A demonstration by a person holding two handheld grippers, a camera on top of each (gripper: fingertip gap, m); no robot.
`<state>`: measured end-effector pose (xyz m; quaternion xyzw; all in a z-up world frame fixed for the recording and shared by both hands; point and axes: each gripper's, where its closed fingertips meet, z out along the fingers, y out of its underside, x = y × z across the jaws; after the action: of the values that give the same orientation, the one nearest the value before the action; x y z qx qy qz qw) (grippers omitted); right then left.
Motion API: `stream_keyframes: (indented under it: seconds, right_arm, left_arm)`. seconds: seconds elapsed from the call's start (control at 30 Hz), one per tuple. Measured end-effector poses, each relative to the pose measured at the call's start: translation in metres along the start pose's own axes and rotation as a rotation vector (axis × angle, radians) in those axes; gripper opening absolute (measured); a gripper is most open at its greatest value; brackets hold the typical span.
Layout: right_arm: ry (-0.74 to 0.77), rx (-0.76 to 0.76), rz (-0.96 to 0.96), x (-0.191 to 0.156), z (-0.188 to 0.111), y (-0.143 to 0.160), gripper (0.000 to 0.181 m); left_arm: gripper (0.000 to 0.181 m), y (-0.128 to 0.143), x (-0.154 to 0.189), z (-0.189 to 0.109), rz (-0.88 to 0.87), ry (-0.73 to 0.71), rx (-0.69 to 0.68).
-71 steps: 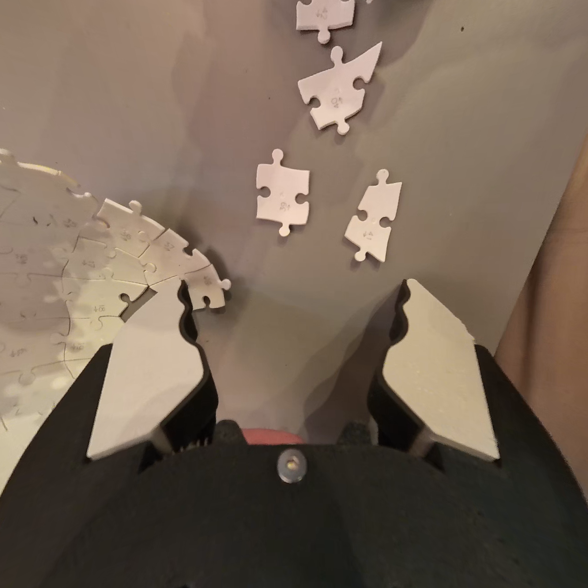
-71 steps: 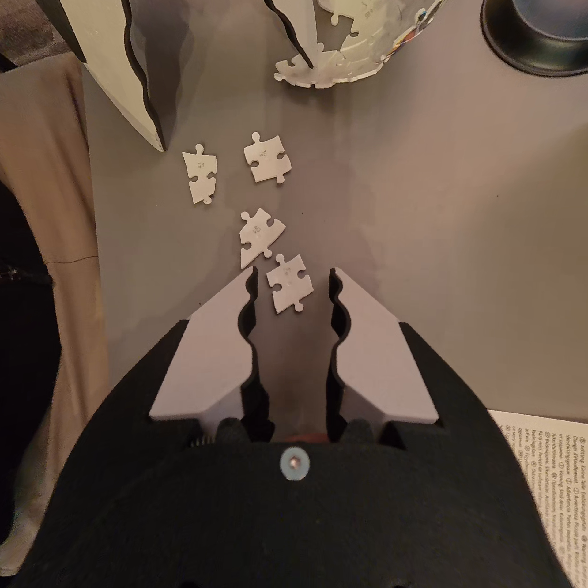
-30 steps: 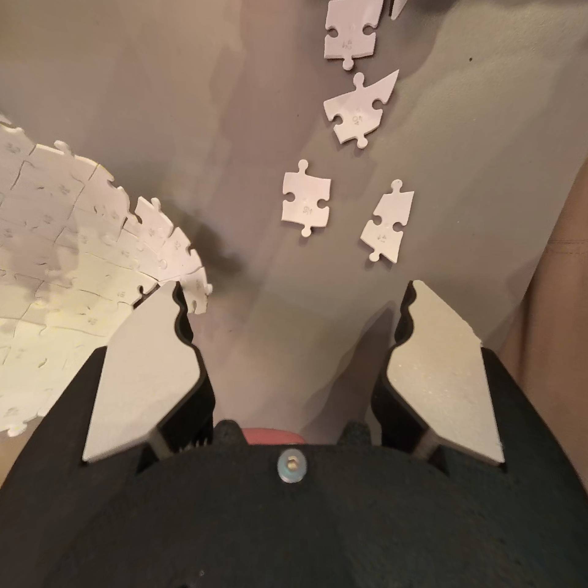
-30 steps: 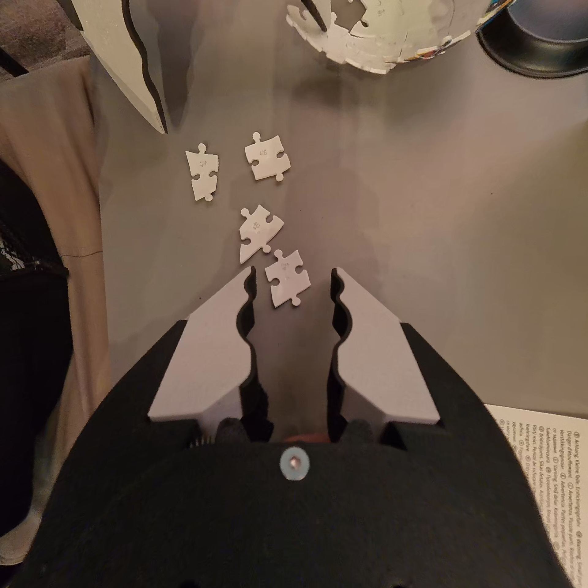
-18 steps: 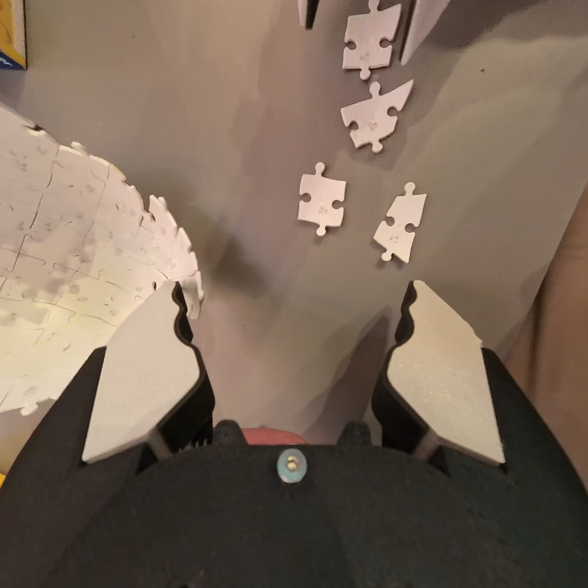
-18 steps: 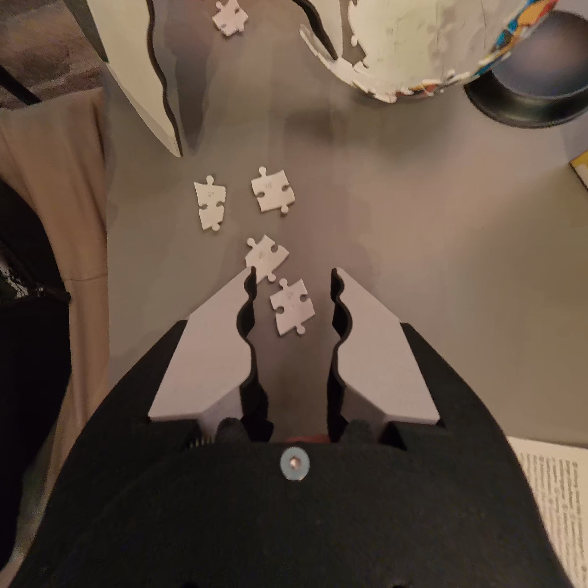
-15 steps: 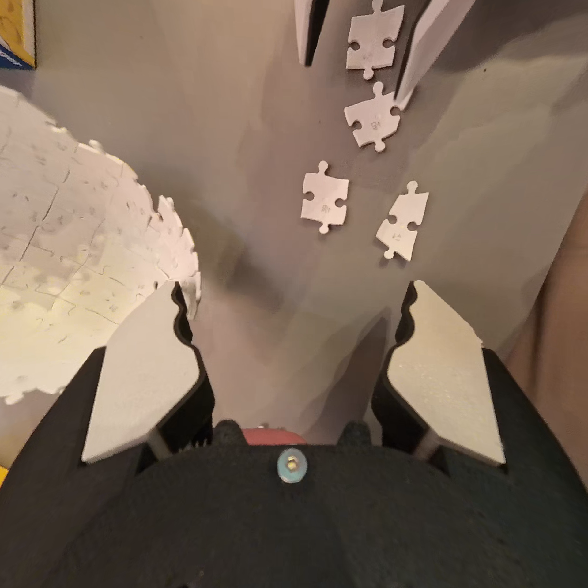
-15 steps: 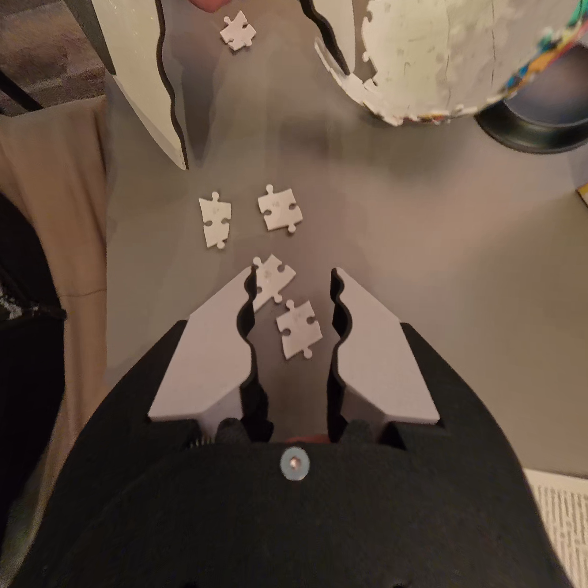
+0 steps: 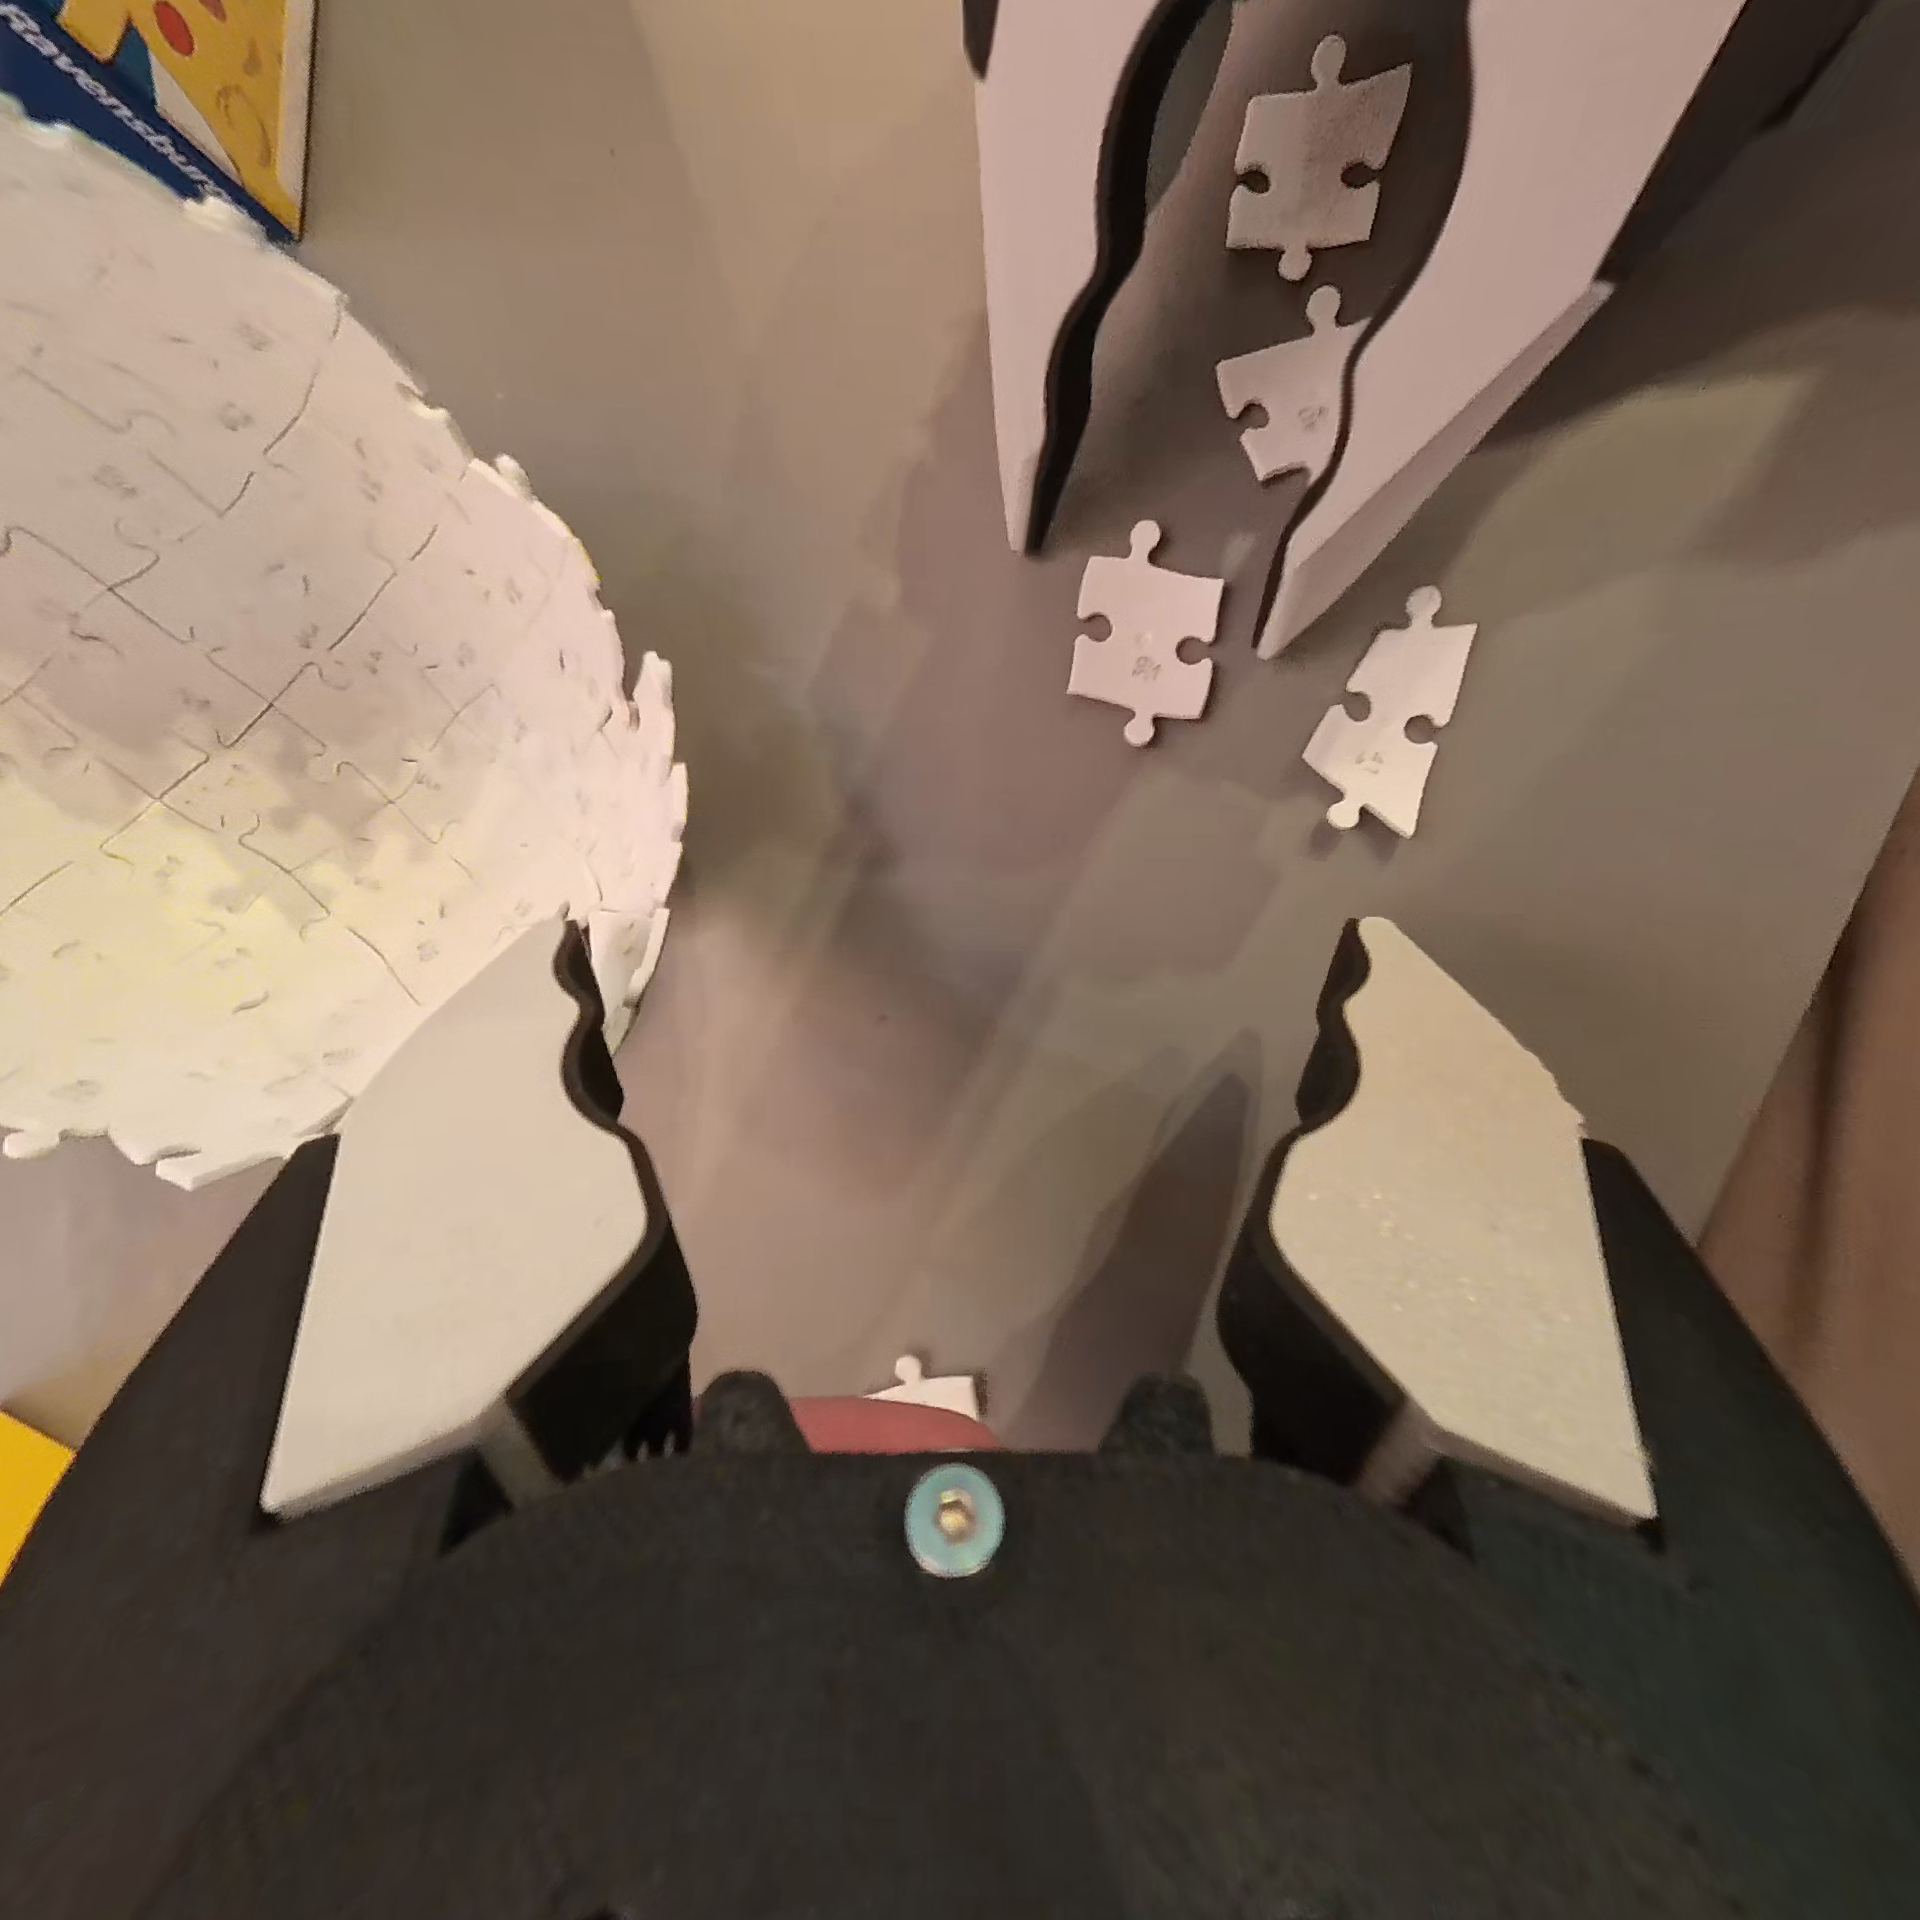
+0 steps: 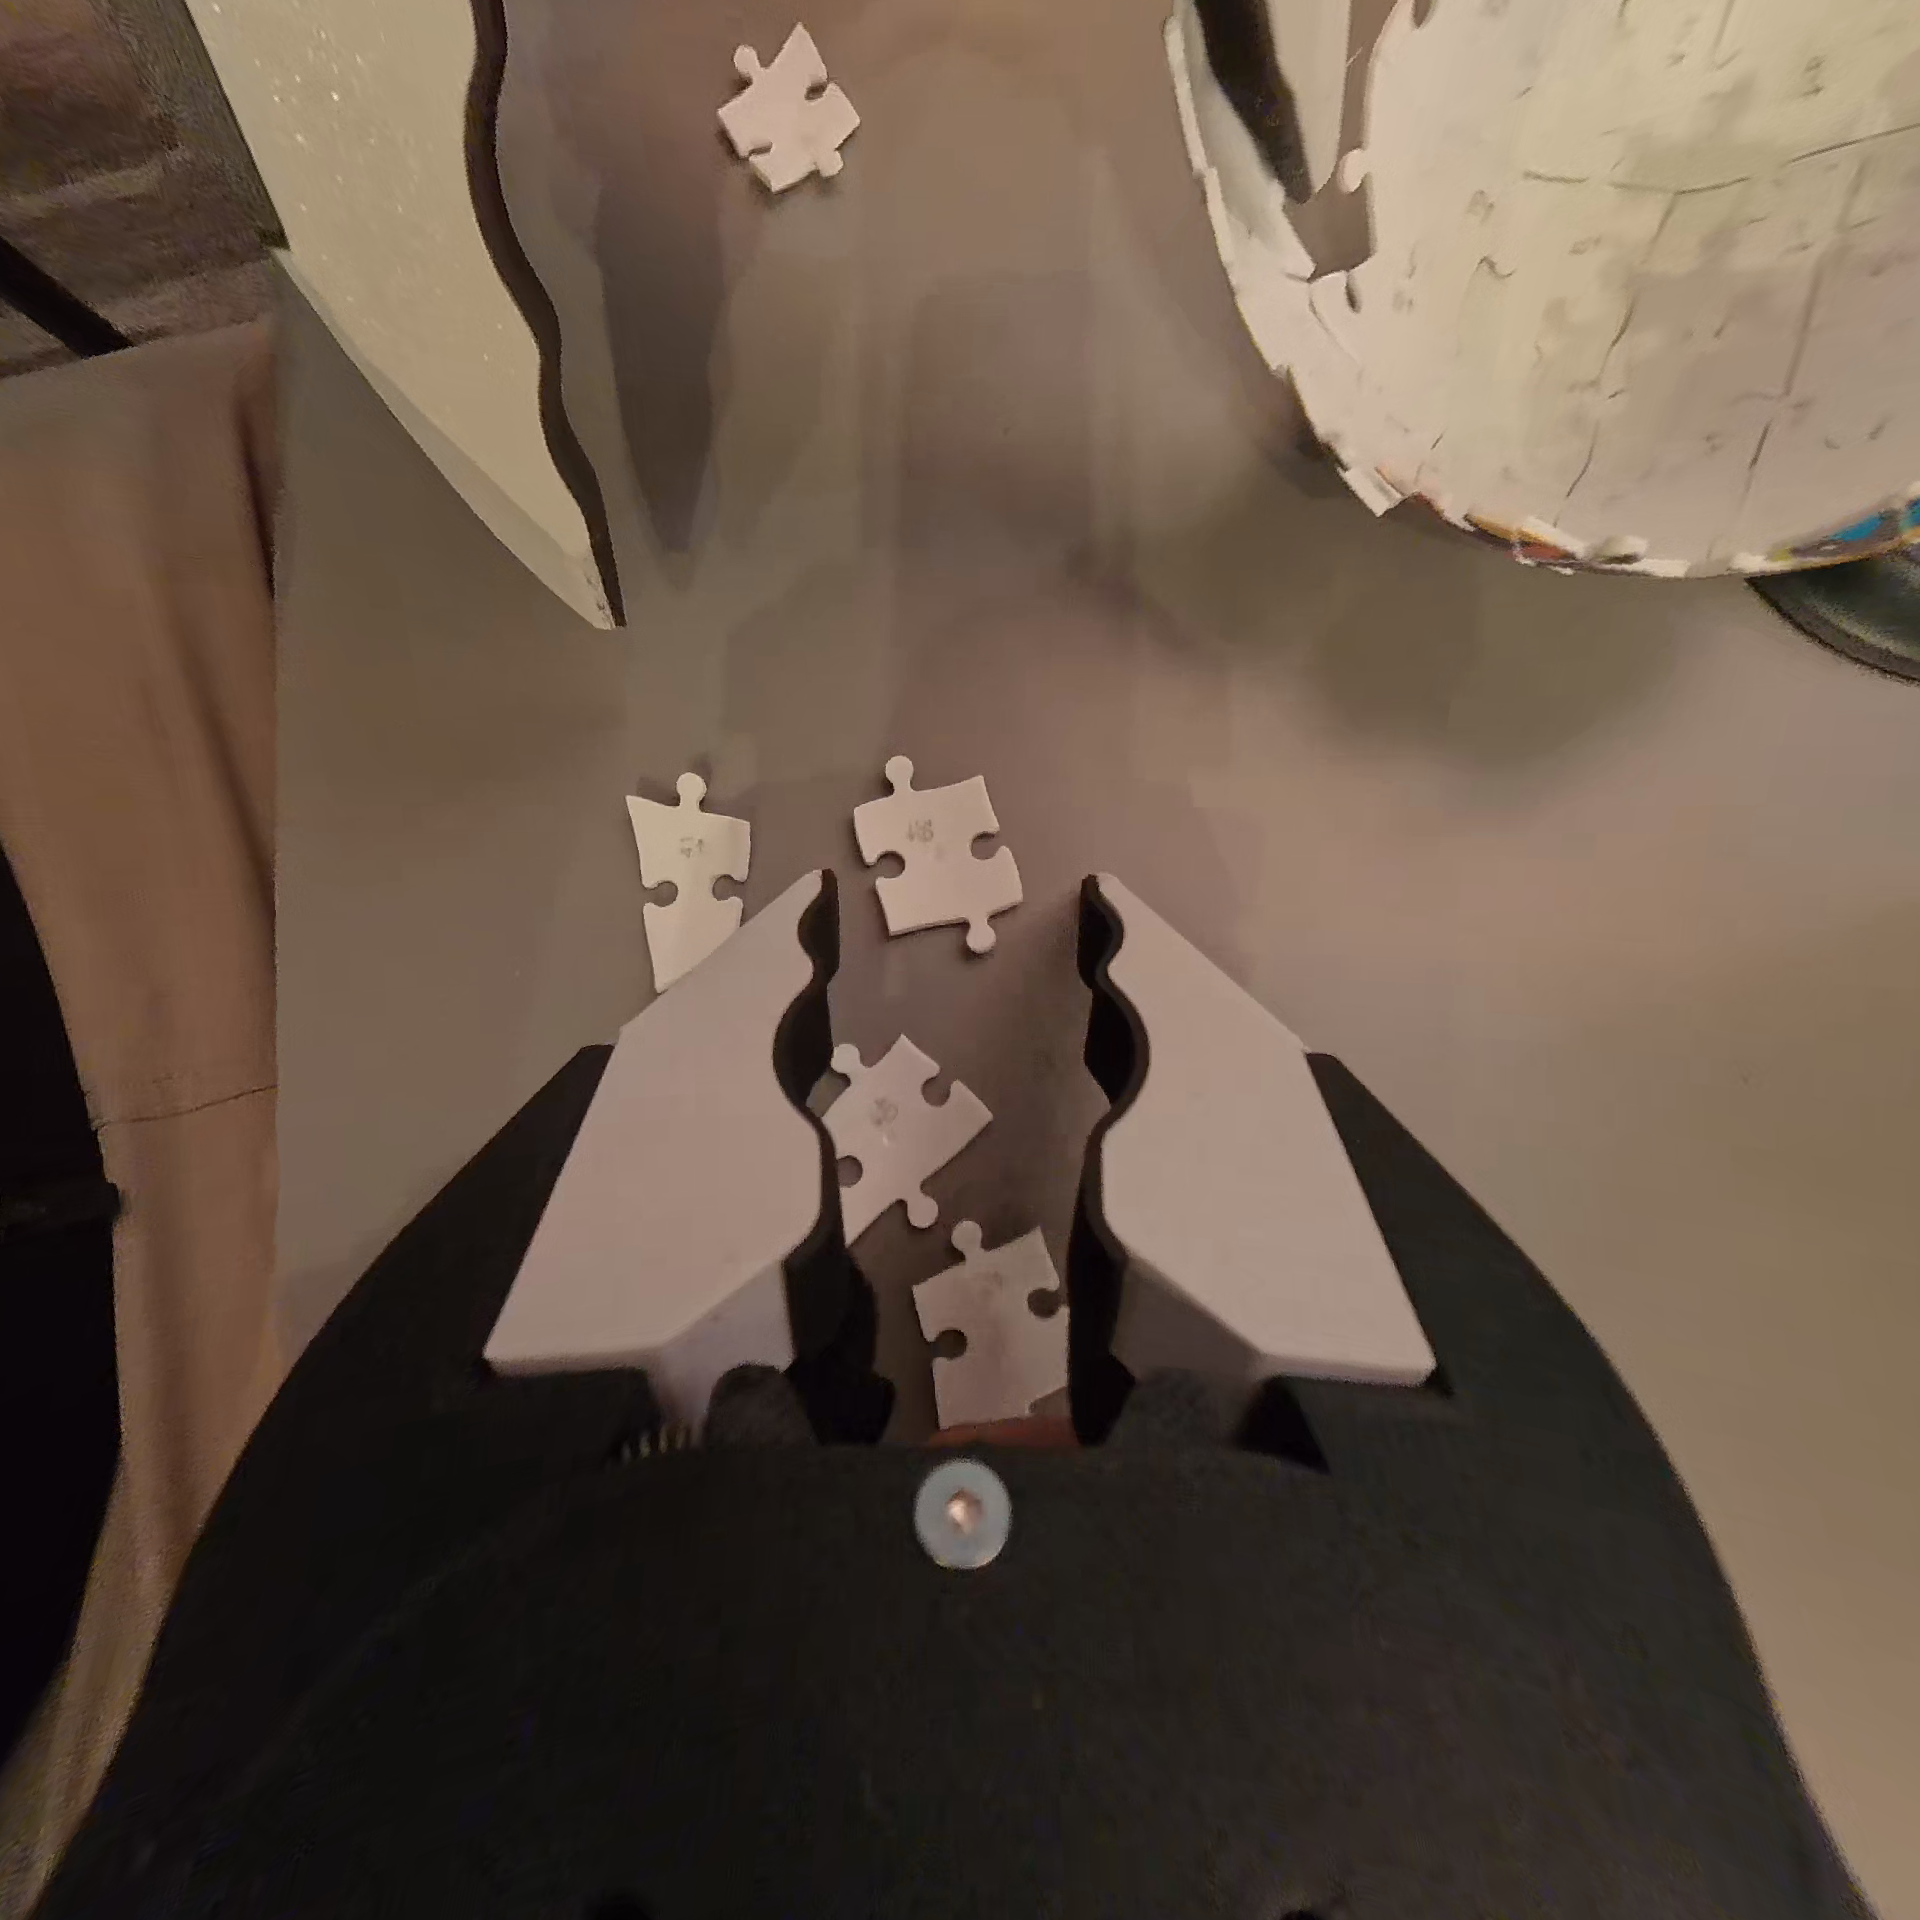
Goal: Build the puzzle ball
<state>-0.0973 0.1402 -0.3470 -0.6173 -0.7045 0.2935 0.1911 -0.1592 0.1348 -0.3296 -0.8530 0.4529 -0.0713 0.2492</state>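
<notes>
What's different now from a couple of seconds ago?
The right tool has slid forward over the loose puzzle pieces: two pieces that lay ahead of its tips now sit between its fingers, on the table. Nothing is gripped. The left tool moved too: the half-built ball looks bigger beside it and another piece has come into view. Both tools stayed open; the pieces seem unmoved.

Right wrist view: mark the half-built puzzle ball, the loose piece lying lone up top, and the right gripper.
puzzle ball [image 10: 1621, 270], right wrist view, on its white inner shell.
lone loose piece [image 10: 792, 106], right wrist view, on the middle of its face.
right gripper [image 10: 956, 894], right wrist view, midway between its open fingertips.
</notes>
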Motion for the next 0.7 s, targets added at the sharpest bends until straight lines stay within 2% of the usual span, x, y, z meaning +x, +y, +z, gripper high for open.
stream_keyframes:
  seconds: [0.1,0.3,0.63,0.67,0.7]
  right_arm:
    - [-0.005,-0.017,-0.007,-0.002,0.004,-0.003,0.042]
    - [0.016,-0.037,-0.027,0.000,0.006,-0.003,0.019]
    - [0.023,-0.013,-0.026,0.000,0.005,-0.003,0.018]
    - [0.017,-0.001,-0.025,-0.001,0.004,-0.005,0.005]
    - [0.016,0.008,-0.020,-0.001,0.003,-0.006,0.001]
  left_arm:
    - [0.128,0.000,-0.001,0.000,0.002,-0.002,0.001]
    - [0.128,-0.001,-0.004,-0.005,-0.002,-0.017,0.016]
    - [0.129,-0.002,-0.009,-0.025,-0.022,-0.078,0.054]
    - [0.129,-0.002,-0.010,-0.028,-0.022,-0.090,0.057]
    - [0.129,-0.003,-0.010,-0.031,-0.021,-0.103,0.064]
